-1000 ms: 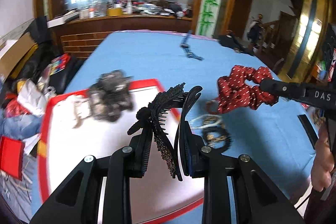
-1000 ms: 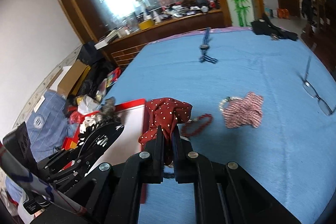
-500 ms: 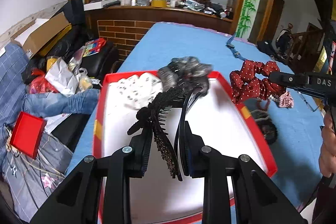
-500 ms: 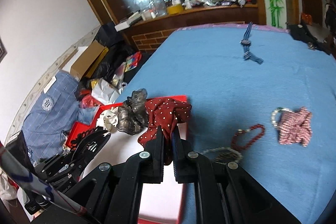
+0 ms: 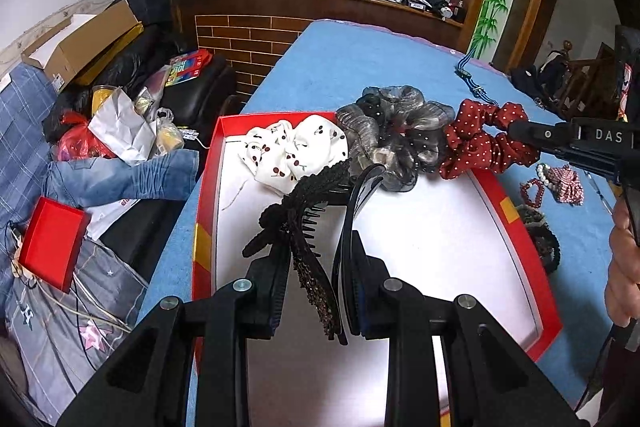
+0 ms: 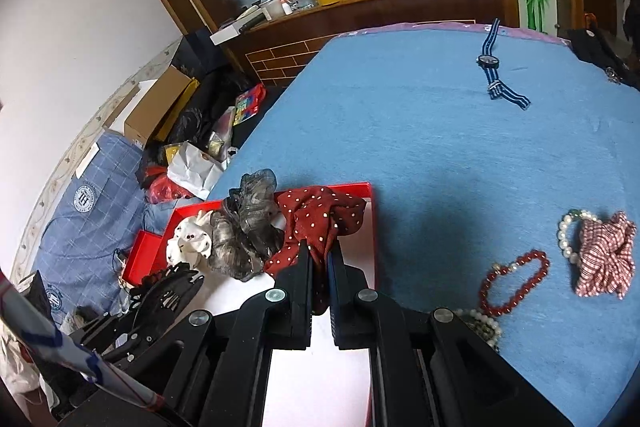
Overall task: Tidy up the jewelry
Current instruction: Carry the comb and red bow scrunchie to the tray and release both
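My left gripper [image 5: 316, 259] is shut on a black hair clip [image 5: 304, 203] with a lace bow, held over the white floor of the red-rimmed tray [image 5: 524, 255]. My right gripper [image 6: 319, 255] is shut on a red polka-dot scrunchie [image 6: 320, 215], which hangs over the tray's far right corner [image 6: 374, 227]. In the left wrist view that scrunchie [image 5: 476, 143] sits at the right gripper's tip [image 5: 520, 131], touching a grey gauze scrunchie [image 5: 392, 131]. Beside the grey one lies a white cherry-print scrunchie [image 5: 292, 151], both at the tray's far end.
On the blue cloth right of the tray lie a red bead bracelet [image 6: 514, 279], a pearl bracelet [image 6: 568, 231], a red-checked scrunchie [image 6: 604, 259] and dark bands [image 5: 540, 235]. A striped watch [image 6: 494, 67] lies far back. Clutter and a red box [image 5: 52, 243] fill the floor on the left.
Both grippers have carried their items leftward from above the blue cloth to above the tray and sunk a little. The red scrunchie now reaches the grey one.
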{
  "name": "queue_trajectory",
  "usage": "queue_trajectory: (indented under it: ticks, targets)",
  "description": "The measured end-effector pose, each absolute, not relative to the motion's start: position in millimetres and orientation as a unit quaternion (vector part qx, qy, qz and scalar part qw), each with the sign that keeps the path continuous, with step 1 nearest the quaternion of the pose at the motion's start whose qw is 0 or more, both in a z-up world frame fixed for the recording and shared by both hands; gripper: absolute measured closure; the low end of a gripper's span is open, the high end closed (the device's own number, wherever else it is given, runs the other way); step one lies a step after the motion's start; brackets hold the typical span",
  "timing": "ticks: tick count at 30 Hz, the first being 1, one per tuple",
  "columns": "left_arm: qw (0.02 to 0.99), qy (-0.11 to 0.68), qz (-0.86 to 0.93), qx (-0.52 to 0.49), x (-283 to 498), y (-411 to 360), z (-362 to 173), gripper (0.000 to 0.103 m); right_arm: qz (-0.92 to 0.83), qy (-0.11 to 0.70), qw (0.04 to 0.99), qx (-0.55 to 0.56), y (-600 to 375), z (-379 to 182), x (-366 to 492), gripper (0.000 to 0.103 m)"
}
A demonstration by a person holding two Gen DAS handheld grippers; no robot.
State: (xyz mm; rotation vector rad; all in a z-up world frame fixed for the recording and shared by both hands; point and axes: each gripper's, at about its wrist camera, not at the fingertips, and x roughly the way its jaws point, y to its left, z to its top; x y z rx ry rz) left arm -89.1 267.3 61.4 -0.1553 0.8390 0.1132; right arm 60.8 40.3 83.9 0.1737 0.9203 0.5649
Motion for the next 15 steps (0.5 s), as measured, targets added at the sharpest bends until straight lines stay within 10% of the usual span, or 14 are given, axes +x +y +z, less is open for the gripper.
queue_trajectory:
  ticks: [15]
  targets:
    - [0.903, 0.417, 0.067, -0.078, -74.3, 275.4, 54.5, 0.076, 0.250, 0.464, 0.848, 0.058, 59.1, 54.8, 79.0, 0.095]
